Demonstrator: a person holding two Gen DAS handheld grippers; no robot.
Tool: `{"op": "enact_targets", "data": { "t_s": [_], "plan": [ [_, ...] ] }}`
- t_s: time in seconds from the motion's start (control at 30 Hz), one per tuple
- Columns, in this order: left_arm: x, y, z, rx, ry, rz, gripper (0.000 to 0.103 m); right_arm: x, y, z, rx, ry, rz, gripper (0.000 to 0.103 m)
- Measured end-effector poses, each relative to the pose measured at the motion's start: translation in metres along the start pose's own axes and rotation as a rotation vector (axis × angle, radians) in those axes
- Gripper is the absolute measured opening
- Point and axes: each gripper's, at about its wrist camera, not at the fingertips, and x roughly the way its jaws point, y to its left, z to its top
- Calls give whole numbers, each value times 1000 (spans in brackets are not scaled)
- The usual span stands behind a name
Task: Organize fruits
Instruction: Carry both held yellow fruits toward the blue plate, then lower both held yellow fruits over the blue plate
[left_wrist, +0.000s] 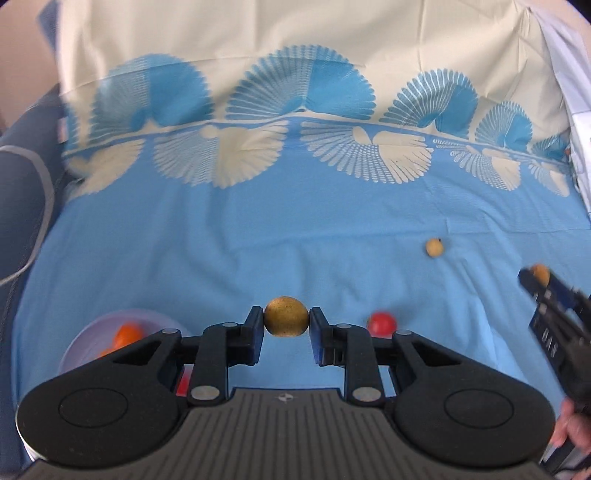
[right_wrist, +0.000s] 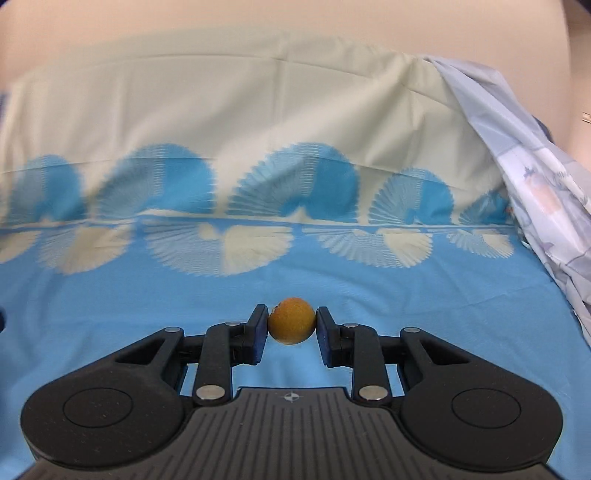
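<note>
My left gripper (left_wrist: 286, 320) is shut on a small round yellow-brown fruit (left_wrist: 286, 316), held above the blue sheet. My right gripper (right_wrist: 291, 322) is shut on a similar orange-yellow fruit (right_wrist: 291, 320). The left wrist view also catches the right gripper (left_wrist: 535, 280) at the right edge, with its fruit (left_wrist: 541, 274) between the fingers. Another yellow fruit (left_wrist: 434, 247) lies loose on the sheet. A red fruit (left_wrist: 381, 322) lies just behind my left gripper's right finger. A pale bowl (left_wrist: 79, 347) at lower left holds orange fruit (left_wrist: 127, 334), partly hidden by the gripper.
The blue sheet (left_wrist: 295, 236) with a fan pattern covers the surface and rises into a cream backdrop. A dark blue cushion (left_wrist: 18, 206) lies at the left. Crumpled pale printed cloth (right_wrist: 546, 206) is heaped at the right. A person's hand (left_wrist: 572, 428) holds the right gripper.
</note>
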Motion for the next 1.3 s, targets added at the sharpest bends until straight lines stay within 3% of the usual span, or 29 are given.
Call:
{"op": "enact_targets", "data": {
  "t_s": [0.3,0.63,0.9,1.3],
  "plan": [
    [-106,62,-74,-61,-28,0,29,-123,67,-16,27,124,285,29],
    [-177,132,-147,-165,-88,47,29,-231,157,-14,-116,87,524,29],
    [-199,159,-184,-242,-103,39,29,-273,188,-19,-228,57,562,29],
    [-209,161,-187,-246,-142,18,29,-281,189,-19,-235,42,532,29]
  ]
}}
